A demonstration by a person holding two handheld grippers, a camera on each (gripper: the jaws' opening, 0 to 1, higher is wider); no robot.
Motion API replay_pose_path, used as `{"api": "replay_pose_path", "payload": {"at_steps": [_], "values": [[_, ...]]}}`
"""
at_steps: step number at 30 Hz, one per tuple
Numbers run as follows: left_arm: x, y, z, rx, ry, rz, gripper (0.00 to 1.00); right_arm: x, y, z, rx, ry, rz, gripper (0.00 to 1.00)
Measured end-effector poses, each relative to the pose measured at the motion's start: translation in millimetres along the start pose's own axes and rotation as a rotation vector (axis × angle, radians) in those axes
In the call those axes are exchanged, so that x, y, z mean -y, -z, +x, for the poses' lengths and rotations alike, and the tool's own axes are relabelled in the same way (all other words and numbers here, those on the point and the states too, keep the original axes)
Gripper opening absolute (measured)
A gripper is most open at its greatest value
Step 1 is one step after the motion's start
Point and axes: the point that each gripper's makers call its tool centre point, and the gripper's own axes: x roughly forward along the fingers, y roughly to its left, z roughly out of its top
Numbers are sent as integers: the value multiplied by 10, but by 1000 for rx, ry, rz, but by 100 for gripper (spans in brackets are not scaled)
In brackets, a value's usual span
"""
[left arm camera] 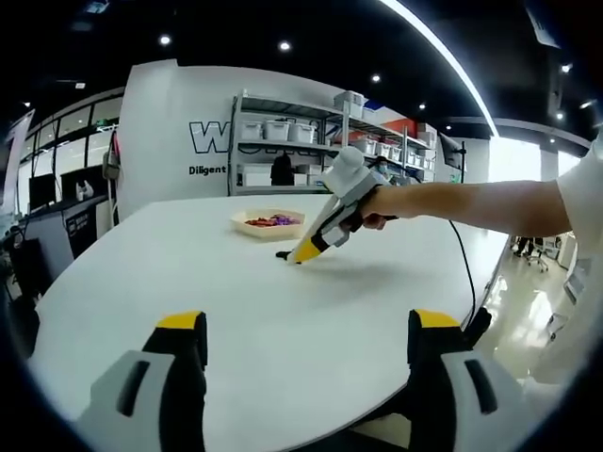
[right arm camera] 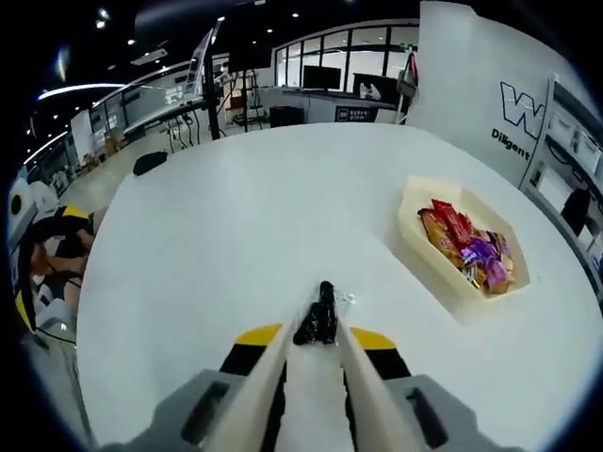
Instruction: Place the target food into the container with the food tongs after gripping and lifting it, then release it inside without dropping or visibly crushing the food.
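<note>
Black and small, the dark food piece (right arm camera: 317,317) lies on the round white counter (right arm camera: 236,235), between the tips of the right claw (right arm camera: 316,341), whose cream tongs are narrow around it. The pale tray of colourful wrapped snacks (right arm camera: 464,247) sits near. The left claw (left arm camera: 306,334) is wide open.

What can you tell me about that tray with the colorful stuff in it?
The tray is a shallow, cream-colored dish with angled corners, looking like thin plastic or paper. It sits flat on the white table, a little apart from the right tool. Inside lies a heap of wrapped snacks in red, orange and purple. Nothing else touches it. In the left gripper view it shows beyond the tool's tip.
</note>
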Motion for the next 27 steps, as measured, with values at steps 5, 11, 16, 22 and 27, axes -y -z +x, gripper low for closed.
{"api": "replay_pose_path", "payload": {"at_steps": [5,11,16,22,27], "values": [[8,16,14,-2,5,-3,87,22,8,-10,10,2,119,14],[20,0,26,4,10,-4,87,-5,22,-30,16,-2,113,14],[22,7,19,5,10,-5,86,-16,14,-108,44,-18,150,14],[34,17,23,5,13,-8,86,75,2,-236,73,5,160,14],[59,0,32,9,19,-7,86,130,16,-307,83,22,171,14]]}}
